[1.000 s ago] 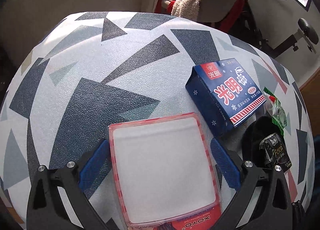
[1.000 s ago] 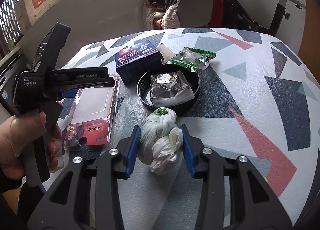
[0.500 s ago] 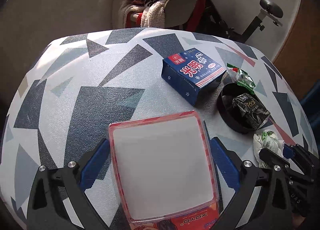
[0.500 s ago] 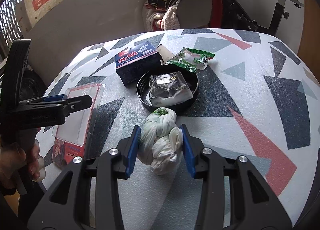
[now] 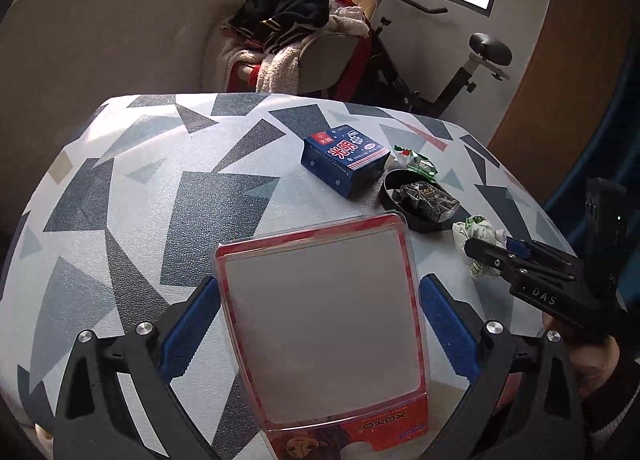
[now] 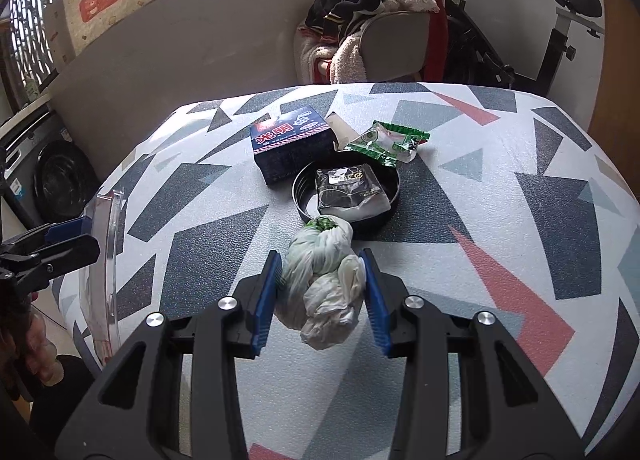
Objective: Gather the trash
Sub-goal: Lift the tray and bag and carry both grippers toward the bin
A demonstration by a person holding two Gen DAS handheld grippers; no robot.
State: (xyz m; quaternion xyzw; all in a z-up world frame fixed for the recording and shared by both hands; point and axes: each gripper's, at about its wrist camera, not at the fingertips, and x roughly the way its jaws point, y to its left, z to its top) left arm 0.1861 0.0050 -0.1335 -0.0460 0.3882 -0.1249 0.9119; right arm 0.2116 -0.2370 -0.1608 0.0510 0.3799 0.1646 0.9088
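My left gripper [image 5: 318,300] is shut on a clear plastic blister pack with a red border [image 5: 324,316] and holds it above the table's near left edge; it shows edge-on in the right wrist view [image 6: 105,260]. My right gripper [image 6: 320,284] is shut on a crumpled white and green plastic bag [image 6: 324,280], resting low over the table; the bag also shows in the left wrist view [image 5: 478,232]. A black round lid [image 6: 346,190] holds a dark wrapper [image 6: 350,188]. A blue box [image 6: 292,144] and a green wrapper [image 6: 390,140] lie behind it.
The table [image 6: 500,180] has a triangle-patterned cover. A chair piled with clothes [image 6: 372,20] and an exercise bike [image 6: 560,28] stand beyond the far edge. A washing machine [image 6: 56,180] is at the left, below table level.
My left gripper has lifted the blister pack and pulled back toward the table's left edge. My right gripper stays still, holding the bag.
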